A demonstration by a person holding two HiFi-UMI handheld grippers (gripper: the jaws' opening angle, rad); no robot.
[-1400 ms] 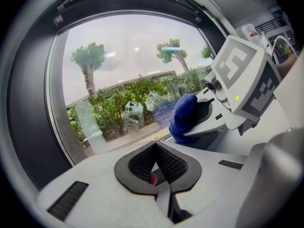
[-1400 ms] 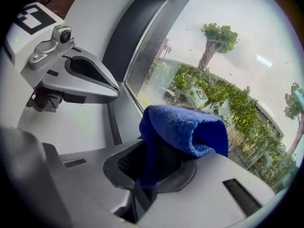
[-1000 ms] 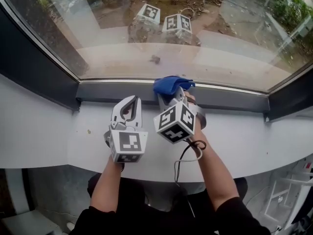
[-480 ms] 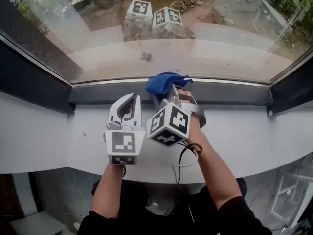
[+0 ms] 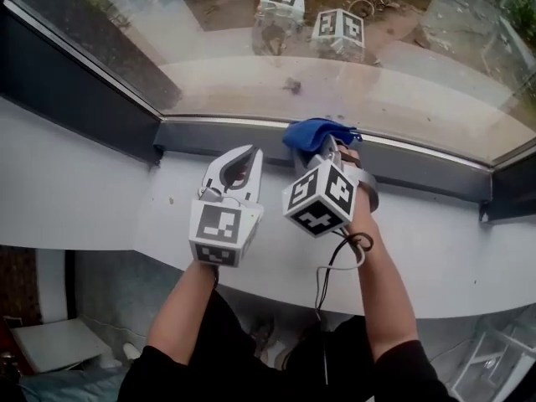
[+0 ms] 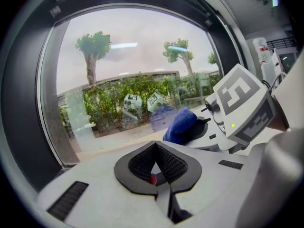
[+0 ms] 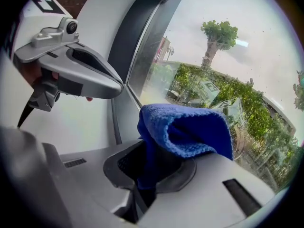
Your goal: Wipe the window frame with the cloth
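Cloth (image 5: 311,131), clenched at the tip of the right tongs (image 5: 329,152) at the window frame (image 5: 209,137), could drag loose if rubbed hard sideways; left tongs (image 5: 249,154), just beside, are closed on nothing.

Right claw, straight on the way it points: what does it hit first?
Likely the bottom rail of the window frame. The right claw is shut on the blue cloth, whose bunched front sits at that rail, just under the glass; contact is unclear.
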